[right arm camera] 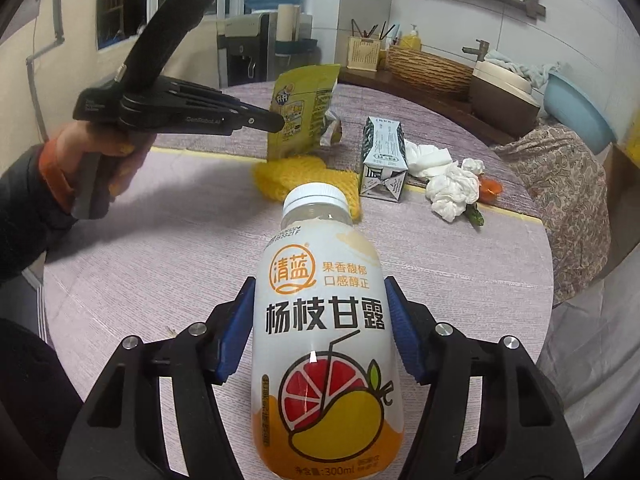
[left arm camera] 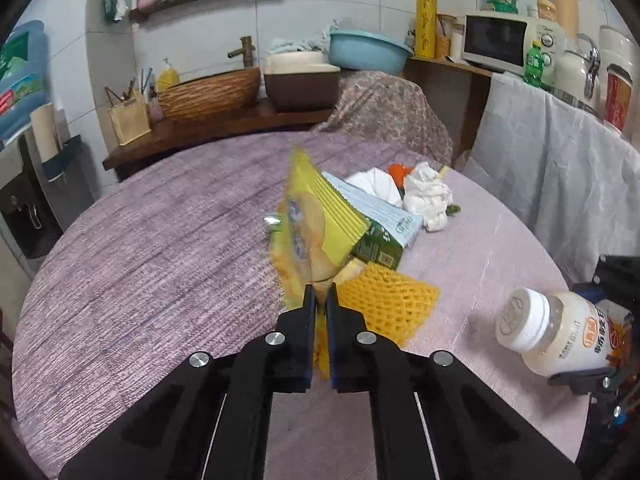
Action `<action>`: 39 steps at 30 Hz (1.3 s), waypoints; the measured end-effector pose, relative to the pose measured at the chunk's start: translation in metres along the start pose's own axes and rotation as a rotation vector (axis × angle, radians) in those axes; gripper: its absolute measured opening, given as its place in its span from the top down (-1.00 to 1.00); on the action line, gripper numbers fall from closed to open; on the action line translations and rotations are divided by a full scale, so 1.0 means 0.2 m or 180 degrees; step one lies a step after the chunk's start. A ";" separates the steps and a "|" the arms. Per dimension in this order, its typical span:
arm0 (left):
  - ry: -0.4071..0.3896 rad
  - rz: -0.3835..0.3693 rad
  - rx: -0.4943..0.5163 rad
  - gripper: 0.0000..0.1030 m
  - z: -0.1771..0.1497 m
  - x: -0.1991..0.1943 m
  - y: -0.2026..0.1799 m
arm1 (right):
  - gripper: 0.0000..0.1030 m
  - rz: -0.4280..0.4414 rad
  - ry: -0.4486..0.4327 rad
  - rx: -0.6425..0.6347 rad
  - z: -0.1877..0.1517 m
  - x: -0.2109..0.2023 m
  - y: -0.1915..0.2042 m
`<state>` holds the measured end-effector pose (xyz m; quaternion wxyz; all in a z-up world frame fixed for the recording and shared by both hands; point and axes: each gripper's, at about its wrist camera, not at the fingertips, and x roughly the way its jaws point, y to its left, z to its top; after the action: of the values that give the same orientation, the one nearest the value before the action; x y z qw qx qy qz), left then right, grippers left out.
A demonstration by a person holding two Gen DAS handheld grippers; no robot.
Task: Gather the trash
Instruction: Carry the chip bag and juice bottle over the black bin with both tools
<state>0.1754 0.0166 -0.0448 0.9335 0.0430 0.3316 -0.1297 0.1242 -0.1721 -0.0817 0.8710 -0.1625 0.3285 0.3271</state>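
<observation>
My left gripper is shut on a yellow snack bag and holds it lifted above the round table; in the right wrist view the bag hangs from that gripper. My right gripper is shut on a white drink bottle with an orange fruit label; the bottle also shows at the right in the left wrist view. On the table lie a yellow foam net, a green-and-white milk carton, crumpled white tissue and an orange scrap.
The round table has a purple cloth. Behind it stand a wooden counter with a wicker basin, a blue bowl and a microwave. A water dispenser stands at the far left.
</observation>
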 end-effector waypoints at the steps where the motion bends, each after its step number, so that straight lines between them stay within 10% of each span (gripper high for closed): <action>1: -0.0037 -0.0024 -0.0040 0.92 0.01 -0.02 0.01 | -0.22 0.0006 -0.0049 0.0046 -0.01 -0.02 0.00; 7: -0.0391 -0.0016 -0.0054 0.92 0.09 -0.21 -0.04 | -0.22 -0.0010 -0.0356 0.0330 -0.06 -0.12 -0.03; 16: -0.0519 -0.0794 0.0169 0.92 0.22 -0.25 -0.48 | -0.22 -0.0456 -0.0723 0.0870 -0.23 -0.37 -0.20; 25: -0.0093 -0.1471 0.0568 0.92 0.24 0.05 -1.18 | -0.22 -0.1494 -0.0320 0.1746 -0.72 -0.52 -0.65; 39: 0.1124 -0.1654 0.0738 0.92 0.02 0.65 -1.84 | -0.22 -0.1913 0.0295 0.2641 -1.27 -0.31 -1.00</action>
<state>0.1756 -0.3670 -0.1206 0.7862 0.0847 0.4711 -0.3908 0.1062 -0.4747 -0.2122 0.9022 0.0952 0.4078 -0.1031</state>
